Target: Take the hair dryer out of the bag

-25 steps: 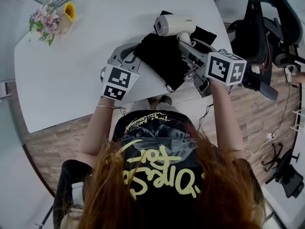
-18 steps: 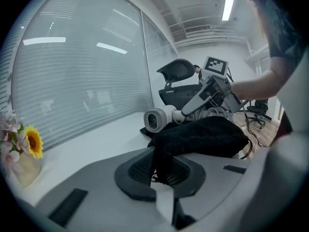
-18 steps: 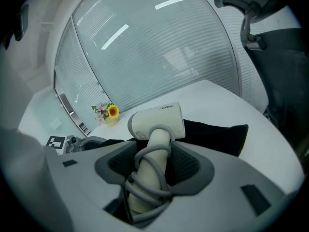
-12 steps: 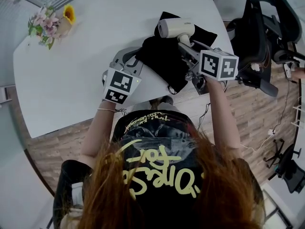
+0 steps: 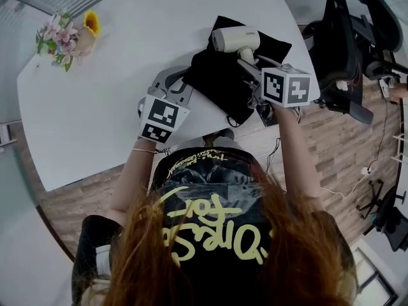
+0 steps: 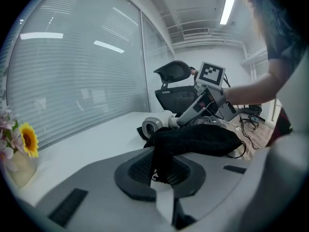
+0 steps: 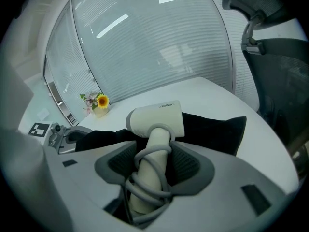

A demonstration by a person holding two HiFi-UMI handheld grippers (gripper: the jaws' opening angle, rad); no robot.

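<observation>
Item under inspection: the hair dryer (image 5: 235,39), white, with a barrel-shaped head and a straight handle (image 7: 153,164). Its grey cord (image 7: 145,185) is wound in several loops around that handle.

Location: the hair dryer is out of the bag (image 5: 220,75). Its head sits above the far end of the black cloth, over the white counter (image 5: 115,75). Whether the head rests on the cloth or hangs just clear of it cannot be told.

Right claw (image 7: 154,173): closed on the handle, pads set wide on either side, with cord loops caught between pad and plastic.

Left claw (image 6: 161,170): clamped shut on a fold of the bag at its near edge, pinning it to the counter side.

Handling assessment:
- The dryer body looks rigid and smooth-shelled, and judged moderately heavy, with most of the weight in the head. Held low on the handle, it is likely to want to tip forward.
- The handle is the sound place to hold. A grip closer to the head would likely steady it.
- The cord loops give some friction but may shift under the pads, so the grip is judged less firm than on bare plastic.
- The bag is soft, limp cloth with a thin drawstring. It folds wherever pinched and offers no support.
</observation>
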